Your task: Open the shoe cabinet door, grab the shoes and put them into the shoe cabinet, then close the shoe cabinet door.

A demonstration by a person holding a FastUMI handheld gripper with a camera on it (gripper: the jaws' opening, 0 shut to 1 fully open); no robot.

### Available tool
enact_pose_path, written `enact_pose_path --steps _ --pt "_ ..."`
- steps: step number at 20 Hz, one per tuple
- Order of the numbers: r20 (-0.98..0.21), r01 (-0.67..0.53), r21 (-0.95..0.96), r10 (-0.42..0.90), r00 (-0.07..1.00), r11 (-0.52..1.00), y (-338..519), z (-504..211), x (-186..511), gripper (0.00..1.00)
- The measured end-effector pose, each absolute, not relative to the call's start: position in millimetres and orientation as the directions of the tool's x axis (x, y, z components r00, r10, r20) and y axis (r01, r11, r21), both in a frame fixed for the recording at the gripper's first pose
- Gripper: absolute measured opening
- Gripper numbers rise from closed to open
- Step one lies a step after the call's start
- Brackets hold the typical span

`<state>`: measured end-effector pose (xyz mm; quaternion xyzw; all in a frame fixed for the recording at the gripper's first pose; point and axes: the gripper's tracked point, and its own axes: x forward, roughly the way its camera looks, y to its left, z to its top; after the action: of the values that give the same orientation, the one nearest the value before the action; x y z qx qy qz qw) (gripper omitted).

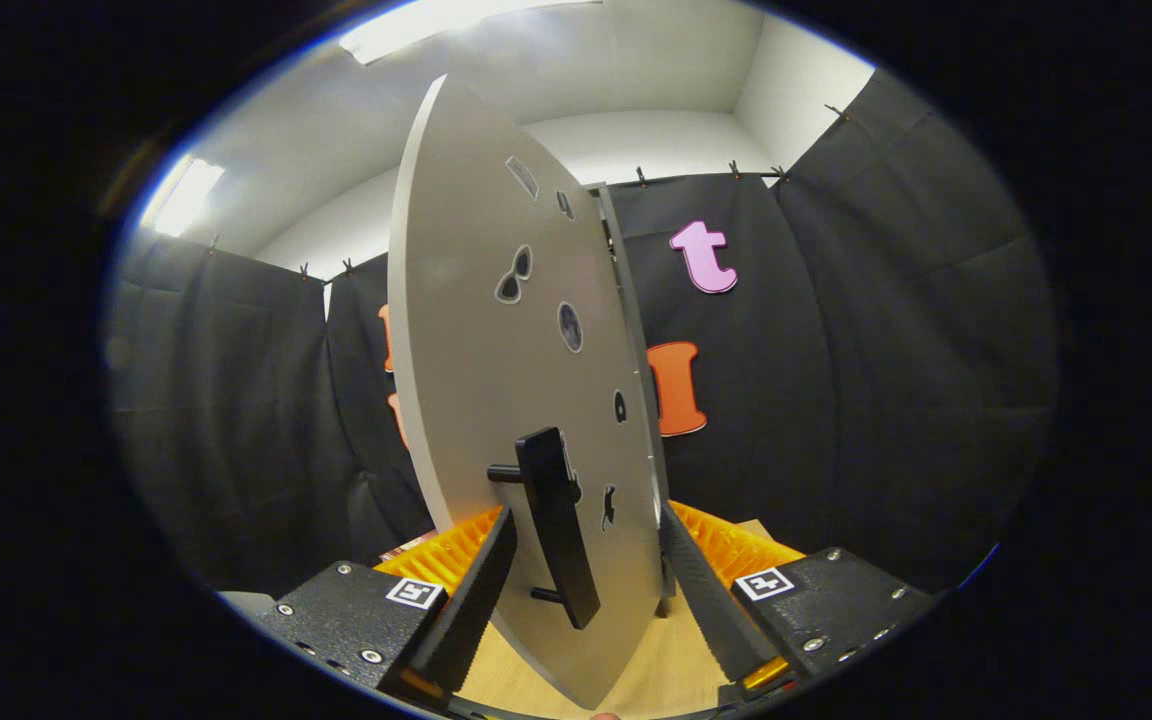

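- Nearest to us are the jaws of the gripper [586, 590], spread wide apart, one finger on either side of the cabinet door [496, 350]. Neither finger visibly presses on the door, so we read them as open and holding nothing.
- The door stands edge-on to us, a pale grey panel with small dark stickers [514, 277] scattered over its face. Its black bar handle [556, 525] sits between the fingers, nearer the left one, and looks close to it, though we cannot tell whether they touch.
- The door is swung out from the cabinet frame [626, 300], whose thin edge shows just behind the door's far side. The angle suggests a door partly open.
- Beyond the fingers, low down, lie orange ribbed pieces [736, 545] on a light wooden surface [671, 660]; we cannot say what they are.
- The shoes are not something we can place from here, nor the inside of the cabinet.
- We judge the step in hand to be a door step, most likely the opening, since the handle is framed by the jaws. It could equally be the closing; the picture alone does not settle it.
- The next move calls for closing on the handle squarely, or pushing on the panel, and following the hinge's arc rather than pulling straight, so the fingers do not slip off the narrow bar.
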<state>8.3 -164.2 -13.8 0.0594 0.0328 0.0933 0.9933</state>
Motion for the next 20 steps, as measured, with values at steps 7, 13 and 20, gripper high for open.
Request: enact_pose_path --steps 7,13,20 --pt "-0.062 -0.278 0.102 0.285 0.956 0.955 -95.5 -17.5 41.8 0.91" --pt "-0.062 -0.336 0.125 0.345 0.936 0.934 -40.4 -29.1 83.8 0.96" --pt "-0.063 -0.339 0.114 0.347 0.936 0.934 13.1 -35.7 123.3 0.97"
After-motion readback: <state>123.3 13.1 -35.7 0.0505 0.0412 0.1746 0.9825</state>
